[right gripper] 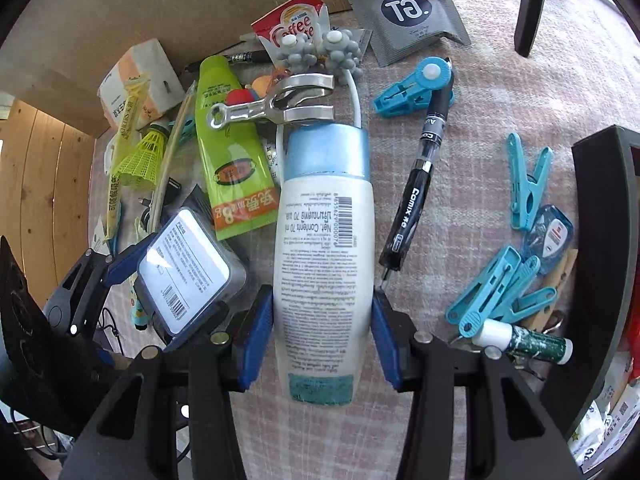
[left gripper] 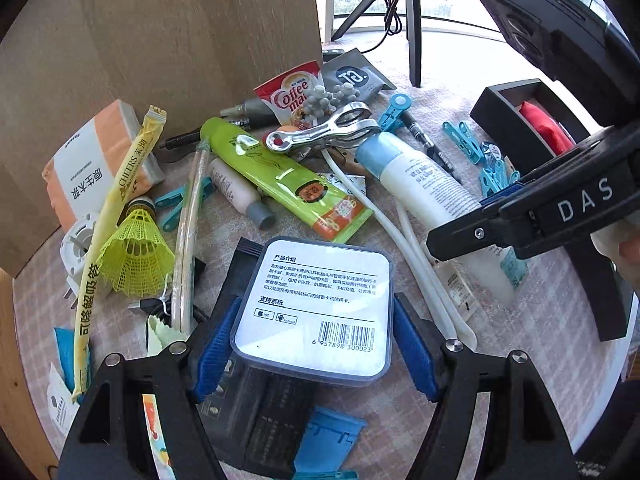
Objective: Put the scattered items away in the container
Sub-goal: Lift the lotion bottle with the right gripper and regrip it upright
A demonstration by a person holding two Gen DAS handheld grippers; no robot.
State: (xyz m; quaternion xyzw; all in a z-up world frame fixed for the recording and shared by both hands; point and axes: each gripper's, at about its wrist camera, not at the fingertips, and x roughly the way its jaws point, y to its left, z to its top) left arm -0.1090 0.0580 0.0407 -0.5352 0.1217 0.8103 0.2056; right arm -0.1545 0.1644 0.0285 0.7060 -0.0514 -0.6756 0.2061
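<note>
My left gripper (left gripper: 314, 344) has its blue pads on both sides of a clear plastic box with a white barcode label (left gripper: 316, 308); it also shows in the right wrist view (right gripper: 188, 276). My right gripper (right gripper: 320, 332) is closed on a white lotion bottle with a blue cap (right gripper: 324, 248), which lies on the pink cloth (right gripper: 460, 184); the bottle also shows in the left wrist view (left gripper: 420, 184). The black container (left gripper: 516, 120) stands at the right, with a red item inside; its wall shows in the right wrist view (right gripper: 596, 240).
Scattered on the cloth: a green tube (left gripper: 280, 176), a metal clip (left gripper: 320, 132), a yellow shuttlecock (left gripper: 136, 252), a tissue pack (left gripper: 96, 160), a black pen (right gripper: 416, 196), blue clothespins (right gripper: 500, 292), a Coffee-mate packet (right gripper: 296, 24), a grey pouch (right gripper: 408, 12). A cardboard wall (left gripper: 160, 40) stands behind.
</note>
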